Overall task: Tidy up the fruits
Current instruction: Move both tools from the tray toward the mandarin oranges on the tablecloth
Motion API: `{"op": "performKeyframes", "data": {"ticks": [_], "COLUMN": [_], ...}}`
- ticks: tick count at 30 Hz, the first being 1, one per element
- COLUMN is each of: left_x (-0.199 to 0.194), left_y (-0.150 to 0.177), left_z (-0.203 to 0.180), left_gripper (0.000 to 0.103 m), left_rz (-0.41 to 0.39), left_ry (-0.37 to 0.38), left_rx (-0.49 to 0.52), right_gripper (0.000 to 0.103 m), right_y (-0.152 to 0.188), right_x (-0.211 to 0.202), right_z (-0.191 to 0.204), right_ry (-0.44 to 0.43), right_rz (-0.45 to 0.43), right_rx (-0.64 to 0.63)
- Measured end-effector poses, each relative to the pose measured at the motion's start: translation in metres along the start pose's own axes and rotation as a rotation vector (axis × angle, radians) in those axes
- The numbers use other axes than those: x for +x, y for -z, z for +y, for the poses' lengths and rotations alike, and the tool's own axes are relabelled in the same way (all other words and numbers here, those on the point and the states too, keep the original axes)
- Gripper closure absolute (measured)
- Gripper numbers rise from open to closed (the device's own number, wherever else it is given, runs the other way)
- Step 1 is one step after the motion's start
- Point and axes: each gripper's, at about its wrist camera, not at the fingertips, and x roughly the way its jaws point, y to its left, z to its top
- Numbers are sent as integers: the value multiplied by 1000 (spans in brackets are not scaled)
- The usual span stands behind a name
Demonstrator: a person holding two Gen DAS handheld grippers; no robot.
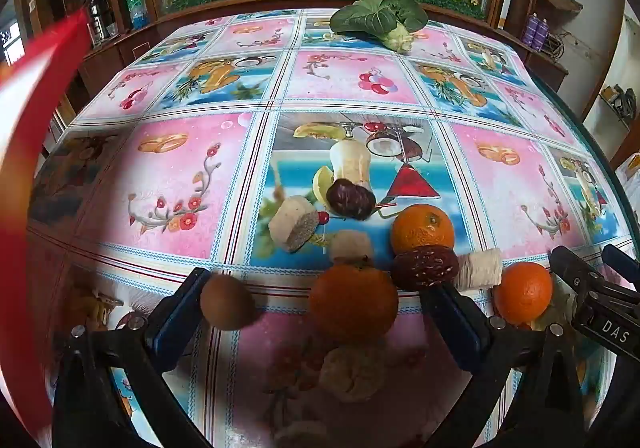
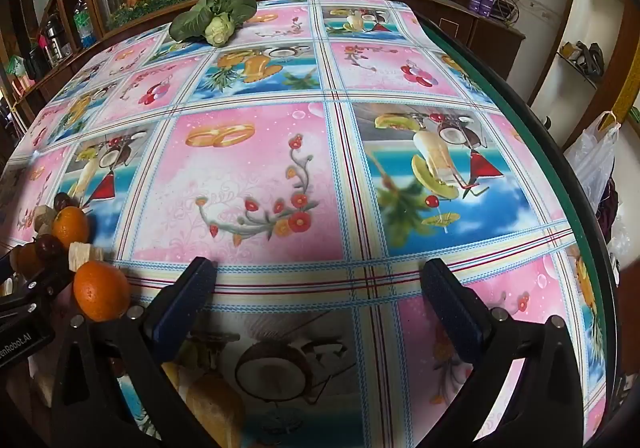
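In the left wrist view my left gripper [image 1: 320, 294] stands open low over the table. A persimmon-like orange fruit [image 1: 354, 302] lies between its fingers. A small brown round fruit [image 1: 226, 302] sits against the left finger, and a pale lumpy piece [image 1: 352, 372] lies nearer the camera. Just beyond are two oranges [image 1: 423, 229] [image 1: 523, 291], two dark red dates [image 1: 351, 198] [image 1: 425, 267] and white cut pieces [image 1: 286, 223]. My right gripper [image 2: 320, 280] is open over bare tablecloth, to the right of the pile, holding nothing. The nearest orange [image 2: 102, 291] lies by its left finger.
The round table [image 2: 532, 120] has a glass top over a fruit-print cloth. A bok choy [image 1: 380, 22] lies at its far edge. A blurred red object [image 1: 36, 128] fills the left of the left wrist view. A plastic bag [image 2: 596, 156] hangs beyond the right rim. Wooden cabinets stand behind.
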Motion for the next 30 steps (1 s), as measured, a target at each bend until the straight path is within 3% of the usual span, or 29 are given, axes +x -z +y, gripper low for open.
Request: {"op": "performKeyframes", "data": {"ticks": [28, 30], "left_x": [-3, -13], "left_y": [1, 8], "left_z": [2, 7], "left_gripper": [1, 1], "left_rz": [24, -2], "left_ry": [2, -16], "left_rx": [9, -13], "right_gripper": [0, 0], "right_y": [2, 4], "right_x": [-3, -18], "right_z": [3, 5], "right_ry": [-22, -27], "right_rz": [0, -72], "right_rx": [-13, -16]}}
